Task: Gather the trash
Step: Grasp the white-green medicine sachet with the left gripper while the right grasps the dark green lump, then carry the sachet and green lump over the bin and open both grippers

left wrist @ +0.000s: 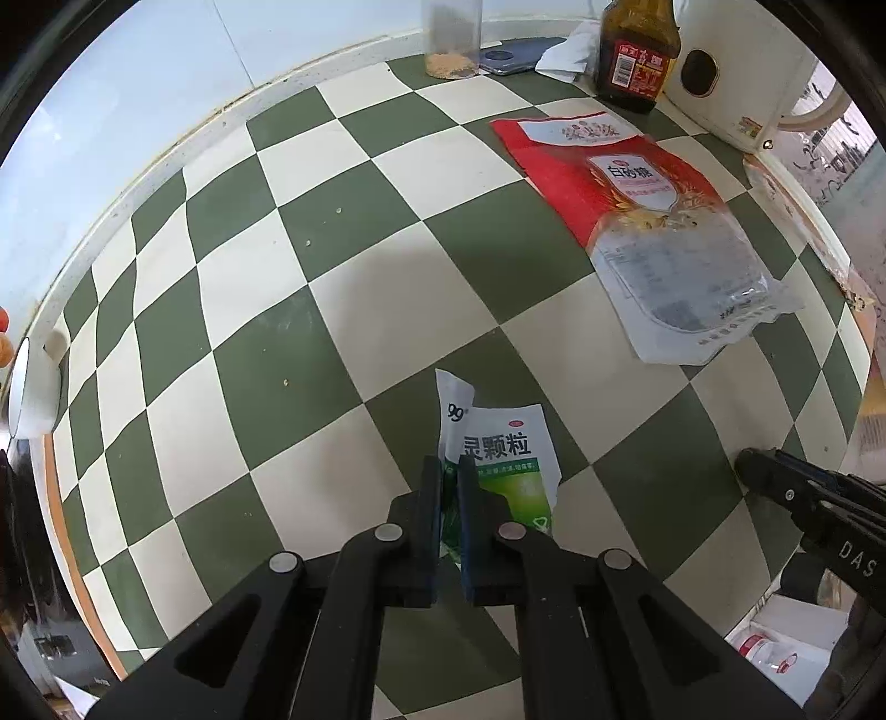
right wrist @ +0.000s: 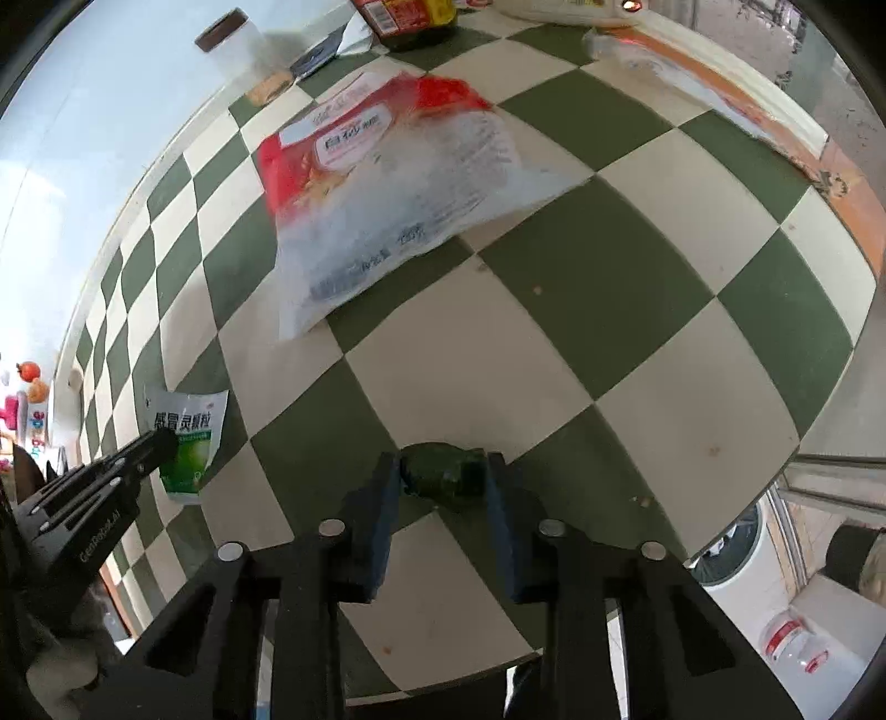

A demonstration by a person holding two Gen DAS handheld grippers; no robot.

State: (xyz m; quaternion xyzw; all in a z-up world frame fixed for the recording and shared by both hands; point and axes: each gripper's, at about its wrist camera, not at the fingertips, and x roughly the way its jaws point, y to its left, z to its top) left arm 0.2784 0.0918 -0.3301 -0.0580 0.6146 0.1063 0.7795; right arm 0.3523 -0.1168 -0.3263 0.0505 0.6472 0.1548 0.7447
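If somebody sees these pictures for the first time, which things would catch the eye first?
Probably the big red and clear bag lying flat on the checkered table. Next, the left tool pinching a green and white sachet, and the right tool closing around a dark green crumpled wrapper.

I see a table (left wrist: 354, 310) covered in green-and-cream checks. In my left wrist view, a red and clear sugar bag (left wrist: 653, 221) lies flat at 2 o'clock. At 12 o'clock, along the far edge, stand a clear plastic jar (left wrist: 451, 39), a phone (left wrist: 520, 55), crumpled white paper (left wrist: 570, 52) and a dark sauce bottle (left wrist: 637, 55), with a white appliance (left wrist: 731, 77) at 1 o'clock.
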